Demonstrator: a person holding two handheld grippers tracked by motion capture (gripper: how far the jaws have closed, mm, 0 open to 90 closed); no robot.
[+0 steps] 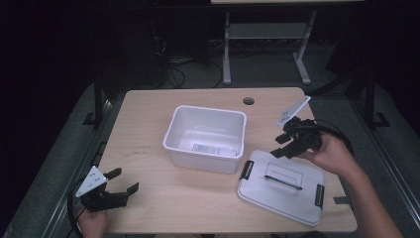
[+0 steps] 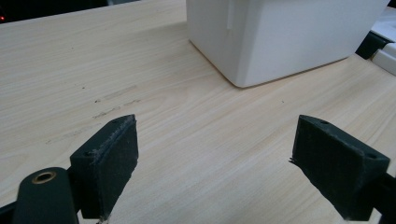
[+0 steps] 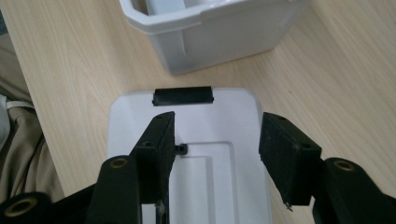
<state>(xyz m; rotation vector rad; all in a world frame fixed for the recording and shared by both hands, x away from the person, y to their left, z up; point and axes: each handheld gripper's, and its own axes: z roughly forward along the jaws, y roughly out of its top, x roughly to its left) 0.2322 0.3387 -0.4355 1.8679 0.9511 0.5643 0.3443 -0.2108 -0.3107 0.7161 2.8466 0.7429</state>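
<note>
Fingers [image 3: 163,135] on my right gripper [image 1: 289,144] are open and hold nothing, over the lid [image 1: 280,186] by the table's [image 1: 148,119] near right corner. It looks light, stiff and slippery; I'd grab its black handle [image 1: 283,181]. My left gripper [image 1: 119,191] is open too.

Label inside the bin [image 1: 174,130] is unreadable

L gripper [image 1: 120,182] low at near-left, jaws wide apart, nothing between; R gripper [image 1: 283,145] raised, tilted down, jaws parted, empty.
</note>
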